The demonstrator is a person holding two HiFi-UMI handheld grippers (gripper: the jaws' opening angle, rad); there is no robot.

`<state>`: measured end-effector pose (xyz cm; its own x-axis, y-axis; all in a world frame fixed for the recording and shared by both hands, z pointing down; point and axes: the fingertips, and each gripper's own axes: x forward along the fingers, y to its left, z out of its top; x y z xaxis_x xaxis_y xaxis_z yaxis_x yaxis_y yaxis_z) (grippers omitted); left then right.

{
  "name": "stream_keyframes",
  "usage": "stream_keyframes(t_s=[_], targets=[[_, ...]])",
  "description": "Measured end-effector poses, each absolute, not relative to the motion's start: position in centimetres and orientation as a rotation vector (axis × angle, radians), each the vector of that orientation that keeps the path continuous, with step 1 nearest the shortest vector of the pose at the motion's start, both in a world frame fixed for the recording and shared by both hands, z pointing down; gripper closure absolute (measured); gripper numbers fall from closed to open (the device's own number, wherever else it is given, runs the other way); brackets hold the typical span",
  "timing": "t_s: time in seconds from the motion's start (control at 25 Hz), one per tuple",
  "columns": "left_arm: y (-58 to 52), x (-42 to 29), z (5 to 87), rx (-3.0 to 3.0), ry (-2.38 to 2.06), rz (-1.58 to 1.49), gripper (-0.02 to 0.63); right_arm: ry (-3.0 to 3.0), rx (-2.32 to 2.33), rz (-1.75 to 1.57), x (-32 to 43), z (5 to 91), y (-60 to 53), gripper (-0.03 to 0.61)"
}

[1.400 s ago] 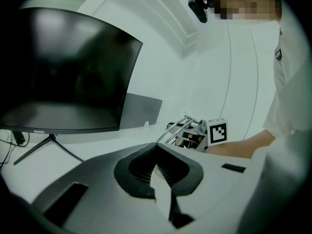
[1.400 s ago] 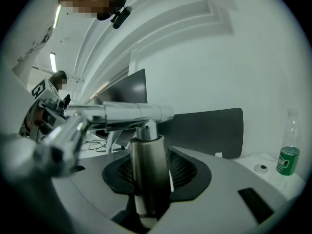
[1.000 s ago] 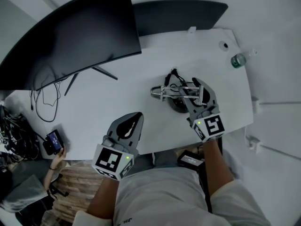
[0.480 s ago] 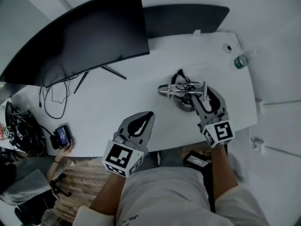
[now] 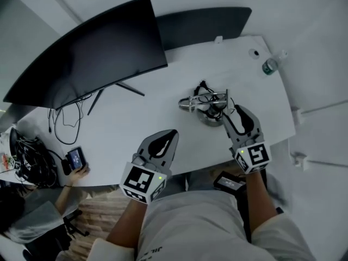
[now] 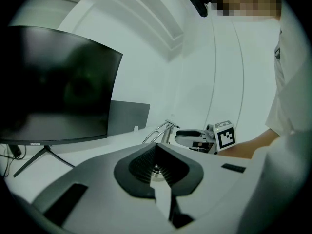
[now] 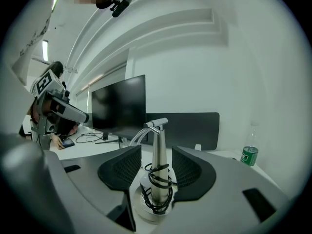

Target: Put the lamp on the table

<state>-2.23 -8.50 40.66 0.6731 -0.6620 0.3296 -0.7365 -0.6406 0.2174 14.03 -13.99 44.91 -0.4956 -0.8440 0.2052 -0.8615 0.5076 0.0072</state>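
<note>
The lamp [image 5: 208, 105], a silver stem on a round base with a black cord wound round it, stands upright on the white table [image 5: 152, 97]. My right gripper [image 5: 228, 113] points at its base from the near side. In the right gripper view the lamp [image 7: 157, 189] stands between the jaws of the right gripper [image 7: 156, 156], which are open with a gap on each side of the stem. My left gripper [image 5: 172, 134] hovers over the table's near edge, left of the lamp and apart from it. Its jaws look shut on nothing in the left gripper view [image 6: 157, 155].
A large curved monitor [image 5: 92, 53] stands at the back left, with a dark panel [image 5: 201, 20] behind the table. A green-labelled bottle [image 5: 269, 66] stands at the far right corner. Cables [image 5: 60, 118] trail at the left, where a hand holds a phone [image 5: 75, 158].
My right gripper has drawn back a little toward me from the lamp, which stays standing on the table. The left gripper has hardly moved.
</note>
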Motion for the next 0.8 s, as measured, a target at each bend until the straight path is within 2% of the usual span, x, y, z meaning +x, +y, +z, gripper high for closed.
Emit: stream_keyframes(t_s=[0.28,0.44,0.64,0.8], targets=[[-8.2,-1.8,39.6,2.586,-1.094,0.312,0.612,-2.545,1.448,0.144,14.4,44.0,-11.9,0.374],[-8.1,-1.6,39.2,2.595,-1.087,0.300,0.612,-2.560,1.422,0.116,14.3,42.9,-10.8,0.418],[-7.5,-1.0,38.8,2.607,-1.071,0.294,0.612,-2.562,1.422,0.114,14.6,41.9,-9.3,0.506],[-7.2,-0.5,38.7,2.617,-1.059,0.297,0.612,-2.586,1.414,0.099,14.3,40.8,-8.3,0.530]])
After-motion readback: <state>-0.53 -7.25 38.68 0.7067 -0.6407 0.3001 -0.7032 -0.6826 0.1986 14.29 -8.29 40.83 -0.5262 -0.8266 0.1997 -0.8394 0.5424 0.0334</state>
